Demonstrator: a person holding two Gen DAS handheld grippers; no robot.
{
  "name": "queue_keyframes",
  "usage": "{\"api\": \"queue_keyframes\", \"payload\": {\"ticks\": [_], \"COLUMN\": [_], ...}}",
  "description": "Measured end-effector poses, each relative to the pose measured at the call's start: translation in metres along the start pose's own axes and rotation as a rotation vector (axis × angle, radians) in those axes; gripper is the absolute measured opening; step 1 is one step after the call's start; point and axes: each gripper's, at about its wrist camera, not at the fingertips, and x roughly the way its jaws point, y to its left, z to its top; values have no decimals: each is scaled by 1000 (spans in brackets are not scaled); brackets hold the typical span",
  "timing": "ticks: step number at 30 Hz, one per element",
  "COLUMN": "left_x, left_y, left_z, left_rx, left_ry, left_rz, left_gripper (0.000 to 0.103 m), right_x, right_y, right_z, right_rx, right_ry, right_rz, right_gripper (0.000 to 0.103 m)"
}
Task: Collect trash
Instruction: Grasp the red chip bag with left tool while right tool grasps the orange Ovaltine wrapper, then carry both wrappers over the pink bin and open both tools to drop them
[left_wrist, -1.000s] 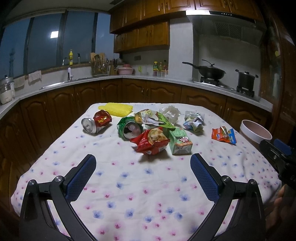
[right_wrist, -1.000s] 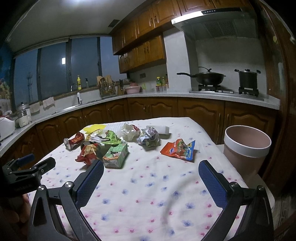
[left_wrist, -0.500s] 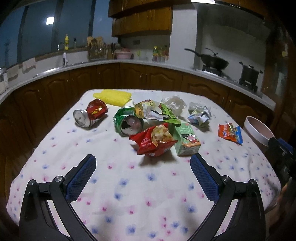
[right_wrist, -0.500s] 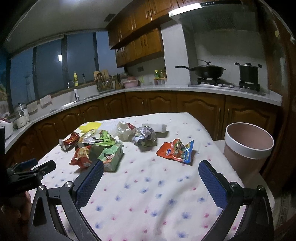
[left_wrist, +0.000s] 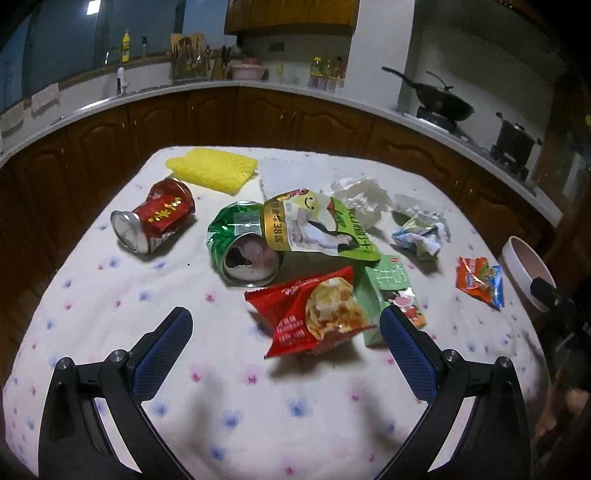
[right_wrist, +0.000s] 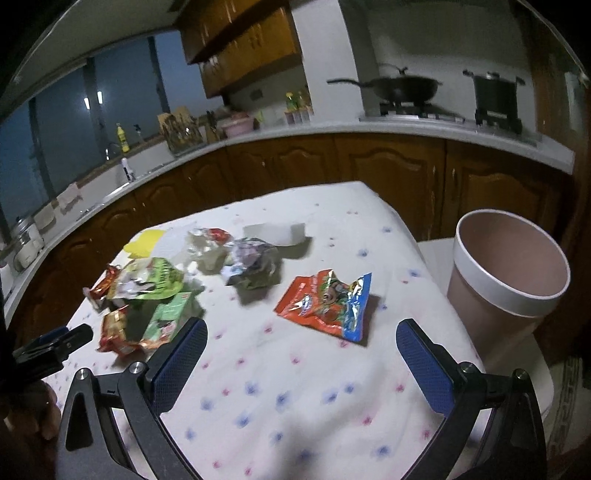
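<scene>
Trash lies on a flowered tablecloth (left_wrist: 258, 406). My left gripper (left_wrist: 286, 328) is open and empty, just short of a red snack bag (left_wrist: 314, 314). Beside it are a green carton (left_wrist: 393, 295), a crushed green can (left_wrist: 243, 247), a crushed red can (left_wrist: 155, 221), a green pouch (left_wrist: 317, 229) and crumpled paper (left_wrist: 421, 230). My right gripper (right_wrist: 301, 343) is open and empty, just short of an orange-blue wrapper (right_wrist: 325, 299). A pink bin (right_wrist: 509, 269) stands right of the table.
A yellow cloth (left_wrist: 210, 168) and white tissues (left_wrist: 360, 195) lie at the table's far side. Wooden cabinets and a counter (left_wrist: 295, 92) ring the room, with a wok (left_wrist: 439, 103) and a pot (left_wrist: 513, 138) on the stove.
Both grippers have moved forward and tilted down toward the trash. The left one has closed in on the red snack bag, the right one on the orange-blue wrapper.
</scene>
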Motion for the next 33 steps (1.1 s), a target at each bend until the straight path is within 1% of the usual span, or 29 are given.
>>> {"api": "queue_keyframes", "payload": {"ticks": [3,6,8,9,11,12,13,14,15,16,17,18,19,23,27,31,33], "left_x": [14,26,32,35,41,44,46,47,46,45,43,41,39,27,8,-10,-17], "left_y": [1,0,-1,-2,-3,-5,-5,-5,-5,-4,-4,-3,-1,4,2,-6,-15], "left_z": [4,7,8,9,8,7,7,6,5,5,4,4,4,3,6,14,20], "left_rx": [-12,-4,-4,-4,5,8,7,6,10,15,17,16,11,-2,-3,2,20], "left_ry": [33,53,68,78,101,114,127,129,125,122,118,118,118,101,60,24,3], "left_rz": [-12,-6,-14,-24,-32,-48,-70,-75,-80,-84,-87,-94,-103,-125,-140,-181,-203], "left_gripper": [101,93,81,78,58,53,46,45,44,41,36,36,34,28,27,27,27], "right_x": [17,34,45,49,59,63,69,74,80,85,88,90,88,74,61,41,31], "right_y": [-9,-17,-21,-24,-28,-30,-32,-33,-34,-35,-37,-37,-37,-30,-29,-26,-27], "right_z": [8,15,17,19,19,19,19,18,17,16,14,12,11,10,13,16,17], "right_rx": [18,46,48,50,52,53,55,56,54,58,68,73,71,40,45,42,44], "right_ry": [40,82,106,113,137,149,165,176,196,213,227,234,222,176,138,95,77], "right_rz": [-2,9,0,-3,-14,-17,-17,-17,-21,-13,1,7,12,23,53,66,72], "right_gripper": [102,102,101,101,96,95,90,81,75,57,36,30,30,17,16,16,16]}}
